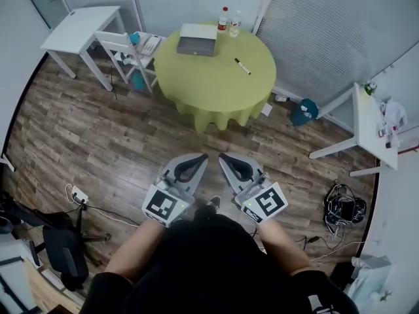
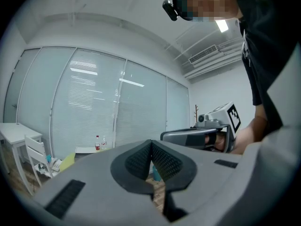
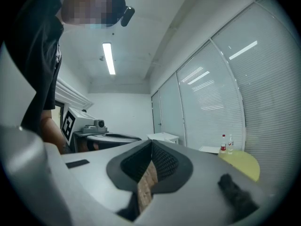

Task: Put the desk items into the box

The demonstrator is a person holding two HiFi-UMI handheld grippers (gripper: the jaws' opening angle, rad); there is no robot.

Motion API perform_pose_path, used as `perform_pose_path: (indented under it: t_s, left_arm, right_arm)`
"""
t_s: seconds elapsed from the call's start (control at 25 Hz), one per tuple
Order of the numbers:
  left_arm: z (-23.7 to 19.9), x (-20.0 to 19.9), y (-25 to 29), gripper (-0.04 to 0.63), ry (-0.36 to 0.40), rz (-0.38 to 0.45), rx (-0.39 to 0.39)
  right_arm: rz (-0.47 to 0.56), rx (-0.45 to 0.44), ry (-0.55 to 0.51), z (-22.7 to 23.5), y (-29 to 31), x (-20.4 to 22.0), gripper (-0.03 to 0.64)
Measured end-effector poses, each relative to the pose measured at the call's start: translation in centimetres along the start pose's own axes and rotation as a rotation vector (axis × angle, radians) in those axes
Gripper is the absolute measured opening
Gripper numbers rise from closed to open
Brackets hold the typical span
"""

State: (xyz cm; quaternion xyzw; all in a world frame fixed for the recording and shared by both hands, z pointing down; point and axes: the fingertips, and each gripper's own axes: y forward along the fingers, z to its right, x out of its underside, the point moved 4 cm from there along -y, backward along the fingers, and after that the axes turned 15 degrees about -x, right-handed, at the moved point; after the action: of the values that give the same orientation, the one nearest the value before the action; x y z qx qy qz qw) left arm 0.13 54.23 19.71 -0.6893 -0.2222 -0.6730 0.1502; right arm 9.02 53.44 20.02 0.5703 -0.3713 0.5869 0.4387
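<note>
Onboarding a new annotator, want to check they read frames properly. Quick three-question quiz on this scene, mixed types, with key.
1. True or false: the left gripper and the right gripper are both shut, with nothing between their jaws.
2. In the head view, what lies flat on the green round table, to the right of the grey box? A) a black marker B) a mug C) scissors
3. Fill in: ___ bottles stand at the table's far edge, beside the box.
Key: 1 true; 2 A; 3 two.
</note>
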Motion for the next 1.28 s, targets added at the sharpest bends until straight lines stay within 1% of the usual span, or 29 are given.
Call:
perform_pose_path:
  t_s: [0.24, 0.4, 0.64, 0.84, 1.0, 1.28]
  left_arm:
    - [0.6, 0.1, 4.4, 0.012, 0.003, 0.002, -0.037]
    - [0.4, -0.1, 6.7, 0.012, 0.018, -0.017, -0.033]
    - [-1.0, 0.1, 10.2, 0.012, 0.015, -0.014, -0.030]
    - [-3.8, 0.3, 13.1, 0.012, 0.016, -0.003, -0.006]
    - [-6.5, 0.3, 16.2, 0.012, 0.007, -0.001, 0.018]
    - [-11.9, 0.1, 20.7, 0.012, 0.000, -0.014, 0.078]
  right_arm:
    - [0.013, -0.023, 0.004, 4.5, -2.0, 0.3, 0.017]
    - [0.005, -0.017, 0.007, 7.1, -2.2, 0.5, 0.017]
    - [-0.008, -0.003, 0.025, 10.3, -1.7, 1.5, 0.017]
    - [-0.024, 0.013, 0.026, 13.2, 0.5, 1.5, 0.017]
    - [-0.040, 0.036, 0.028, 16.6, 2.6, 1.2, 0.017]
    - [-0.058, 0.081, 0.037, 22.1, 7.3, 0.6, 0.017]
